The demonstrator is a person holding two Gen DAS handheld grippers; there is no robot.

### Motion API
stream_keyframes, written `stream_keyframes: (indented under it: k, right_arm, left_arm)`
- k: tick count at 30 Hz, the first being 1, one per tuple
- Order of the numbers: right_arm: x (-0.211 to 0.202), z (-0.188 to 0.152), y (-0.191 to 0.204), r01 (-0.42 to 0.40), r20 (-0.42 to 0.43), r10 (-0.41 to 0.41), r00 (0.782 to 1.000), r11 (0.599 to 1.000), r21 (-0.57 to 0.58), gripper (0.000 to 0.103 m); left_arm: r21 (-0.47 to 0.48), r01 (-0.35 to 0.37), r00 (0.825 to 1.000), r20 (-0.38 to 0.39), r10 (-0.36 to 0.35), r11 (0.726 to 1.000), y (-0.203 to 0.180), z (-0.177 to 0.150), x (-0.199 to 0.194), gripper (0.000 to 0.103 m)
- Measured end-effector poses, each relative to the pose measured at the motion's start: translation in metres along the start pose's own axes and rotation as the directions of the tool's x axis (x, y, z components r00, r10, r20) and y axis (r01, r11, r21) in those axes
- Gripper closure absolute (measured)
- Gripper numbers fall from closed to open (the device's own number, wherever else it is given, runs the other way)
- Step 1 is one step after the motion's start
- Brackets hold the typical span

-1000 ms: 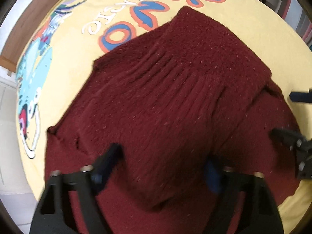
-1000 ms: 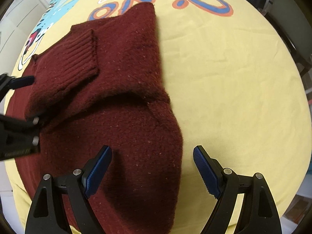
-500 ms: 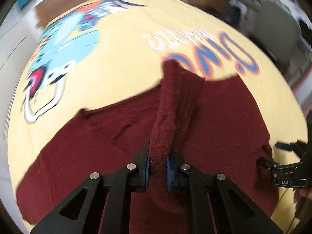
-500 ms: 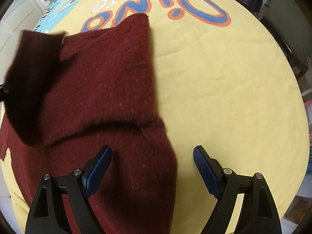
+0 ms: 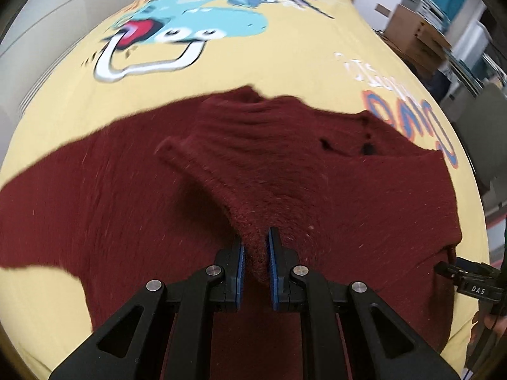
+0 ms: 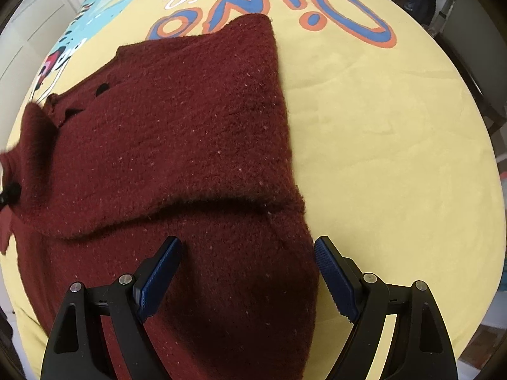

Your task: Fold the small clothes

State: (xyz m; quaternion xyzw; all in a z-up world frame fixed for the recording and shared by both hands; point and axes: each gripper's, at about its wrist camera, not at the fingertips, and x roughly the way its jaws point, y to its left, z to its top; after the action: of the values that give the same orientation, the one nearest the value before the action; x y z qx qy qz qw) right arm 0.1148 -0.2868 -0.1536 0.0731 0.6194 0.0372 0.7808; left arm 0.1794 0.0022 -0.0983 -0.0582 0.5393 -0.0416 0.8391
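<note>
A dark red knitted sweater (image 5: 332, 190) lies on a yellow cloth (image 5: 285, 66) printed with a cartoon dinosaur. My left gripper (image 5: 255, 248) is shut on the sweater's sleeve (image 5: 228, 148), which it holds lifted above the sweater's body; the view is blurred. In the right wrist view the sweater (image 6: 190, 120) lies partly folded, with a folded-over layer across its middle. My right gripper (image 6: 247, 261) stands open just above the sweater's near right edge, its pads apart from the fabric. The lifted sleeve (image 6: 31, 133) shows at the far left.
The yellow cloth (image 6: 380, 133) lies bare to the right of the sweater, with "Dino" lettering (image 6: 348, 12) beyond it. Cardboard boxes (image 5: 415, 38) and a grey chair (image 5: 484, 120) stand past the cloth's far right edge. White cabinets (image 6: 28, 31) are on the left.
My left gripper went from open to shut on the sleeve, rolled, and pulled it up off the sweater's body toward the left. The right gripper stayed open and barely shifted.
</note>
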Motion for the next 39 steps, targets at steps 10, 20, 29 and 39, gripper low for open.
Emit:
stream_keyframes:
  k: [10,20,29,39]
  right_arm:
    - [0.013,0.005,-0.017,0.010,-0.032,-0.010,0.999,1.000,0.006,0.017]
    - [0.018,0.013,-0.012,0.006,-0.033,-0.006,0.999,1.000,0.009,0.017]
    - [0.013,0.002,-0.015,0.006,-0.024,-0.006,1.000,1.000,-0.012,0.017]
    - [0.011,0.002,-0.016,0.012,-0.035,-0.013,0.999,1.000,-0.024,0.017]
  left_arm:
    - [-0.019,-0.044,0.997,-0.059,0.043,0.999,0.017,-0.031,0.009,0.088]
    - [-0.041,-0.086,0.995,-0.047,0.084,0.995,0.044,-0.027,-0.018,0.015]
    - [-0.019,-0.065,0.998,-0.026,0.065,0.998,0.086,0.012,-0.035,0.008]
    - [0.065,-0.082,0.985,-0.145,0.091,0.994,0.068,0.014,0.020,0.023]
